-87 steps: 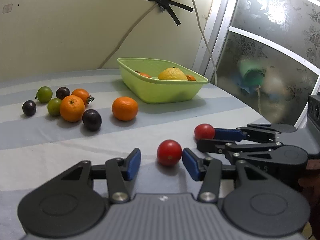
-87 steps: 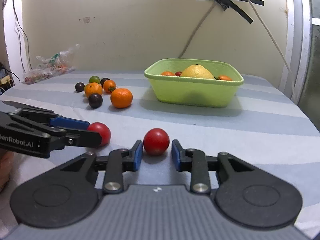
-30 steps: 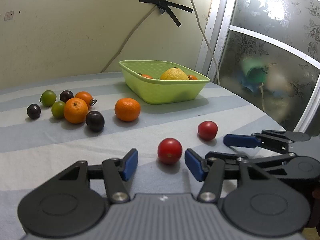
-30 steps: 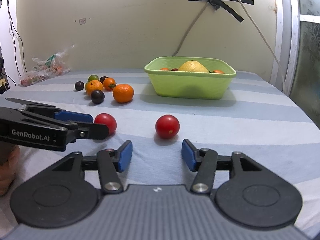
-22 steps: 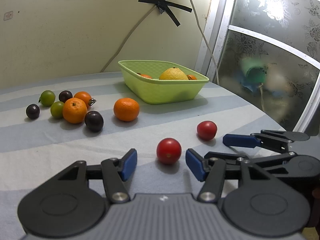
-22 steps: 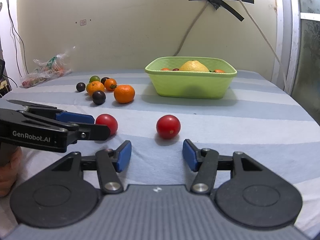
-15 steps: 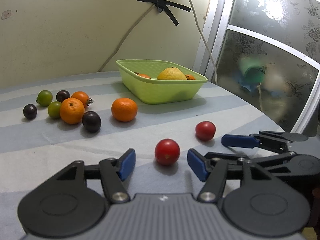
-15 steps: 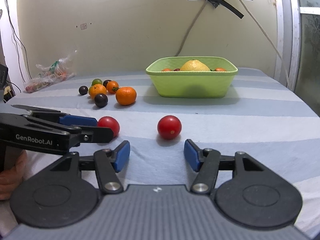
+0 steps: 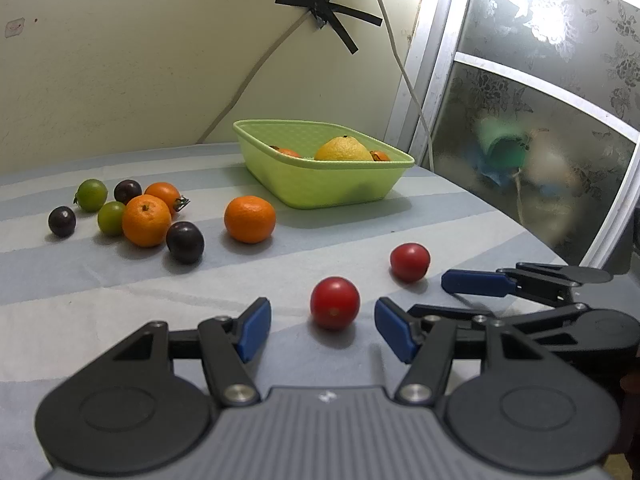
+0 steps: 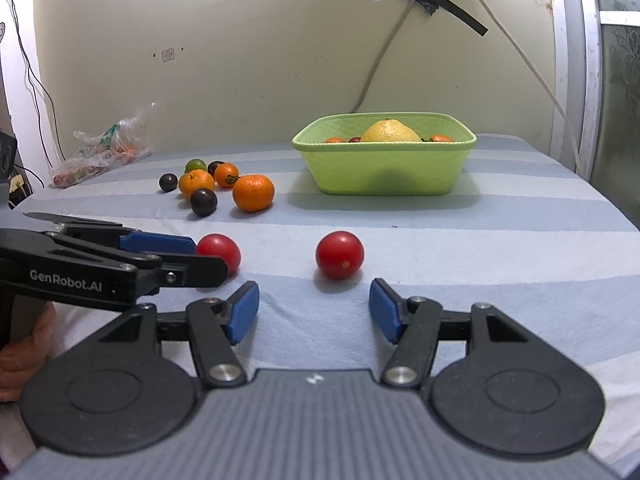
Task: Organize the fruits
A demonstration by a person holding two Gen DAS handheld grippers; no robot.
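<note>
Where it earlier pinched its tomato (image 10: 339, 255), the right claw (image 10: 314, 307) now gapes, like the left claw (image 9: 322, 329).

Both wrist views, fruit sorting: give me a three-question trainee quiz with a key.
1. True or false: the left gripper is shut on a red tomato.
2. What is the largest fruit in the green basket? A) yellow citrus B) dark plum C) green tomato
3. How many red tomatoes lie loose on the striped cloth near the grippers?

Key: 1 false, both it and the right gripper are open; 2 A, the yellow citrus; 3 two, the other red tomato lies ahead of the right gripper.
</note>
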